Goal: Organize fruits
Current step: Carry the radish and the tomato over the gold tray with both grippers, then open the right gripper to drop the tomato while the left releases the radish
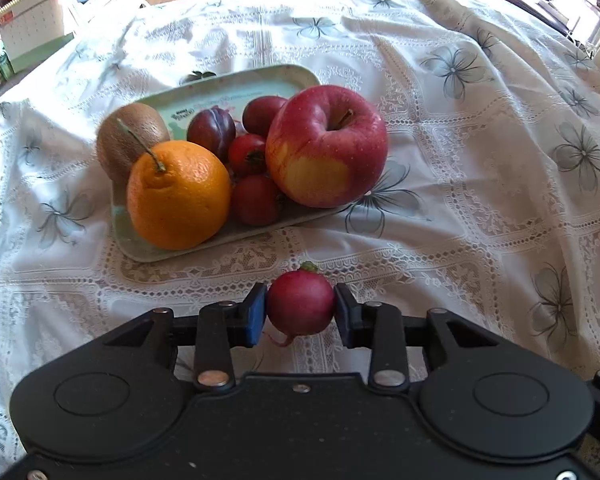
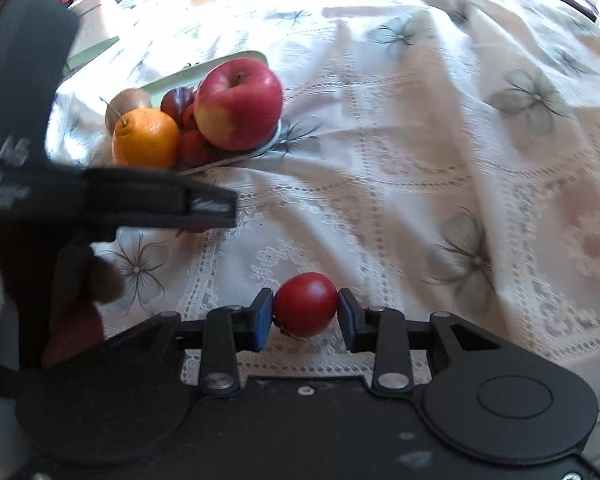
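Both tools are loaded and the carry toward the tray (image 1: pixel 204 84) is the step in hand. The left tool (image 1: pixel 300 308) is closed down on a radish (image 1: pixel 300 304), its blue pads touching both flanks, leaf stub up and root tail hanging below. The right tool (image 2: pixel 305 307) is likewise clamped on a small red tomato (image 2: pixel 305 305). The tray sits near the middle of the cloth-covered surface (image 1: pixel 460 160) and is crowded: an orange (image 1: pixel 178 194) at its near left corner, a kiwi (image 1: pixel 130 132) behind it, a large apple (image 1: pixel 326 146) overhanging the right edge, with a plum (image 1: pixel 211 128) and small tomatoes (image 1: pixel 256 198) between. Bare tray shows mainly at the far left corner, so the next move likely calls for reaching over the piled fruit and releasing there, one tool at a time, gently, so that nothing gets bumped and rolls.
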A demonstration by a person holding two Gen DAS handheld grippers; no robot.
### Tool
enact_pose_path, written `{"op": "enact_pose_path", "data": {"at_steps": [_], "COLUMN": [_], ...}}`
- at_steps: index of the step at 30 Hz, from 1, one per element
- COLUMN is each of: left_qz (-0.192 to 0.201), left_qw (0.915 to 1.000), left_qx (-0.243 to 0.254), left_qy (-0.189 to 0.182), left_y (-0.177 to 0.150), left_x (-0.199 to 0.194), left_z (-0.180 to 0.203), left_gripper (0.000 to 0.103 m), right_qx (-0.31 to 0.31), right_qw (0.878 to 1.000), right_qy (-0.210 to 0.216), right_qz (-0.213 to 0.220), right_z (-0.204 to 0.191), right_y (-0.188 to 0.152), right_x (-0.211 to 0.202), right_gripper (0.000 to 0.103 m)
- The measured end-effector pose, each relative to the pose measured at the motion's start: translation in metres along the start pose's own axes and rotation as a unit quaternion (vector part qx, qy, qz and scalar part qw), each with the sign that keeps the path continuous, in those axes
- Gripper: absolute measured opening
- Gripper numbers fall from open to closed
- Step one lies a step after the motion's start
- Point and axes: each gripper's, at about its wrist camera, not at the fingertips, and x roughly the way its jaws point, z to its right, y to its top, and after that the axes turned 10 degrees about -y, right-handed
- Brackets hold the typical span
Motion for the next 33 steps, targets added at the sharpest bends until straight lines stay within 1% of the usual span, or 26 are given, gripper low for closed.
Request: {"op": "enact_pose_path", "data": {"at_steps": [3, 7, 9, 16, 18, 21, 26, 33], "left_qz": [0.012, 0.030, 0.036, 0.033, 0.029, 0.031, 0.029, 0.008], "left_qw": [0.9999, 0.9991, 0.9986, 0.9984, 0.9986, 0.9985, 0.9987, 0.9997], "left_qx": [0.000, 0.022, 0.031, 0.040, 0.038, 0.036, 0.030, 0.006], "left_qy": [-0.003, 0.021, 0.024, 0.022, 0.022, 0.026, 0.029, 0.023], "left_y": [-0.010, -0.035, -0.047, -0.109, -0.126, -0.149, -0.182, -0.213], "left_x": [-0.025, -0.061, -0.073, -0.111, -0.119, -0.128, -0.138, -0.142], "left_z": [0.002, 0.009, 0.012, 0.010, 0.009, 0.011, 0.014, 0.012], "left_gripper": [0.044, 0.044, 0.044, 0.044, 0.044, 0.044, 0.044, 0.044], "right_qx": [0.004, 0.005, 0.006, 0.004, 0.001, -0.004, -0.019, -0.030], "right_qw": [1.000, 1.000, 1.000, 1.000, 1.000, 1.000, 1.000, 0.999], "right_qy": [0.004, 0.014, 0.014, 0.023, 0.023, 0.020, 0.011, 0.026], "right_qz": [0.004, 0.010, 0.009, -0.006, -0.016, -0.018, 0.011, 0.034], "right_z": [0.006, 0.014, 0.018, 0.028, 0.027, 0.028, 0.020, 0.014], "right_y": [-0.006, -0.024, -0.035, -0.083, -0.094, -0.116, -0.143, -0.171], "right_x": [-0.018, -0.046, -0.058, -0.084, -0.086, -0.093, -0.104, -0.119], "right_gripper": [0.036, 0.036, 0.036, 0.036, 0.036, 0.036, 0.036, 0.036]}}
